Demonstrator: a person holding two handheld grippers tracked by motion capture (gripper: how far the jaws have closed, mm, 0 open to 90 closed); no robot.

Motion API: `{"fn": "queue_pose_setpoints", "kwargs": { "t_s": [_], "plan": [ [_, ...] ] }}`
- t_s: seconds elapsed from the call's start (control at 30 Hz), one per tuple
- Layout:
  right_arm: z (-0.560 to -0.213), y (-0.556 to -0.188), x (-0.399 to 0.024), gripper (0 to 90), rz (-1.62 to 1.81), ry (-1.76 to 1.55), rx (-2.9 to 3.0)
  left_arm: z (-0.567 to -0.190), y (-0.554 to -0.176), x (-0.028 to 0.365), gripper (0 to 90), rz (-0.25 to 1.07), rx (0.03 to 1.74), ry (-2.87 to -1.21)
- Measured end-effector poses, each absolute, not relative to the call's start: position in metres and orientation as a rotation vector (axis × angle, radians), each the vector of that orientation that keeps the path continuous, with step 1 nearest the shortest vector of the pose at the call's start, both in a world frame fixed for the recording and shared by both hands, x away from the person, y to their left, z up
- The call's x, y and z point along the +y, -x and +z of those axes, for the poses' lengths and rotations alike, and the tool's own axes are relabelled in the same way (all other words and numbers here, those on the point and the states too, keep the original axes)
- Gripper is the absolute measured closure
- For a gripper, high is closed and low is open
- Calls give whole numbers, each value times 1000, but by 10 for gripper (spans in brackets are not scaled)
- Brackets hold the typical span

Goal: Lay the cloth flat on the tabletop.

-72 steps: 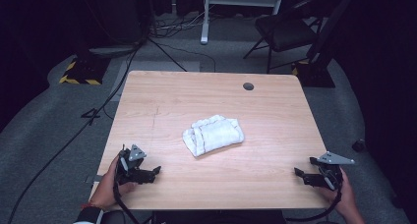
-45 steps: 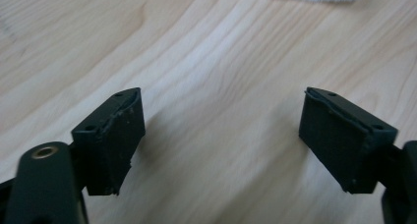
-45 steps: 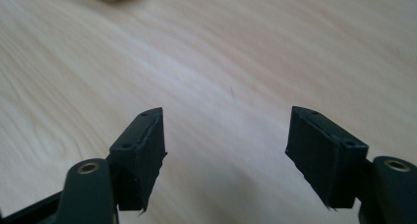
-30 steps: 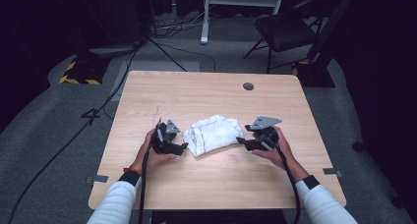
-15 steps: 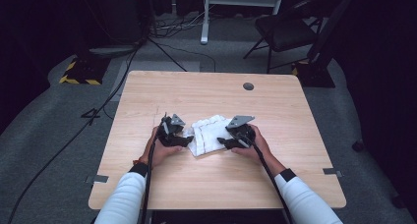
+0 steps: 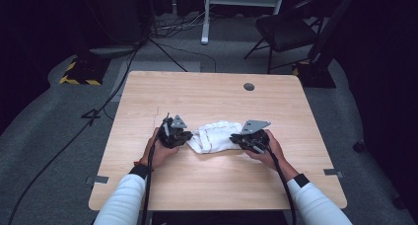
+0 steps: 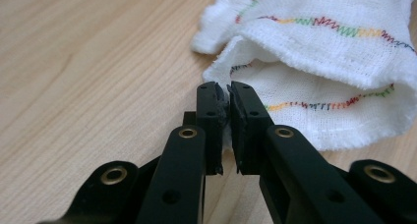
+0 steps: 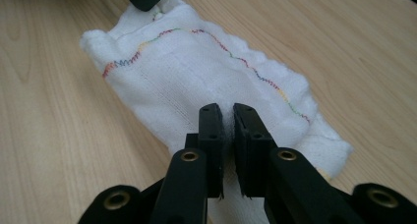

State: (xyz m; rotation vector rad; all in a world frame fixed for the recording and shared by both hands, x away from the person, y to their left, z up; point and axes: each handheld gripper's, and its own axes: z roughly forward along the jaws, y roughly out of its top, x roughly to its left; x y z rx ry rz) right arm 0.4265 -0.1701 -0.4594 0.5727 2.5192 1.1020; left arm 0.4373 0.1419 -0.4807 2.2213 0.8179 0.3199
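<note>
- White cloth [image 6: 215, 137]: folded, lying flat on the wooden worktop [image 6: 207, 94], about midway between the left and right edges and somewhat nearer the near edge than the far one.
- Cloth markings: a wavy line of multicoloured stitching runs along the hems [image 8: 206, 35]. No label, brand or readable writing is visible on the cloth.
- Left gripper [image 6: 180, 134]: at the cloth's left end. Its jaws have just been closing and now pinch an edge layer of the cloth [image 7: 255, 57] between the pads.
- Right gripper [image 6: 241, 138]: at the cloth's right end. Its jaws have likewise just been closing and are clamped on a fold of the cloth.
- Worktop: a round dark grommet [image 6: 249, 87] sits near the far right corner; no writing is seen on the surface.
- Both of the person's sleeves are white.
</note>
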Motion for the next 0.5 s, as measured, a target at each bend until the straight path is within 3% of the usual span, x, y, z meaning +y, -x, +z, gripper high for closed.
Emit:
{"fn": "queue_pose_setpoints", "kwargs": {
  "t_s": [0.27, 0.5],
  "plan": [
    [-459, -392, -199, 819, 1075, -445, 2609, -471, -418, 136, 836, 291, 737, -2224],
    [-474, -364, -216, 728, 1030, -475, 2674, -474, -396, 123, 834, 289, 660, -2306]
  ]
}}
